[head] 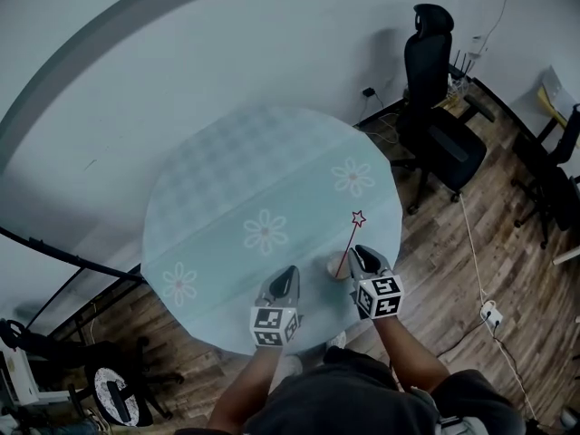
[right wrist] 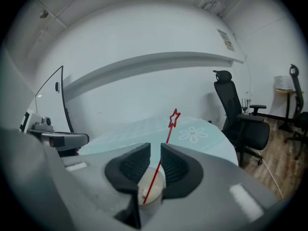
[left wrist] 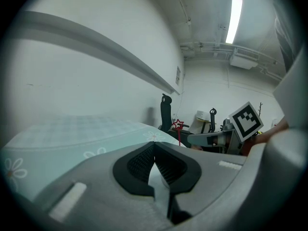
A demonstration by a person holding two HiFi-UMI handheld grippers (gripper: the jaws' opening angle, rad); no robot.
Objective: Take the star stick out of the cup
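Note:
A thin red star stick (head: 349, 243) stands slanted in a small pale cup (head: 337, 268) near the front right edge of the round, flower-printed table (head: 227, 179). Its star (right wrist: 173, 118) points up and away. My right gripper (right wrist: 155, 148) hangs right over the cup (right wrist: 151, 189), open; the stick passes through the gap between its jaws without either pad pressing on it. My left gripper (head: 288, 272) rests low over the table to the left of the cup, shut and empty. In the left gripper view (left wrist: 154, 146) the star (left wrist: 178, 124) and the right gripper (left wrist: 207, 138) show off to the right.
A black office chair (head: 435, 107) stands beyond the table's right side on the wooden floor. Cables and a power strip (head: 489, 314) lie on the floor at the right. A pale wall (head: 181, 43) curves behind the table. The table's front edge is just under both grippers.

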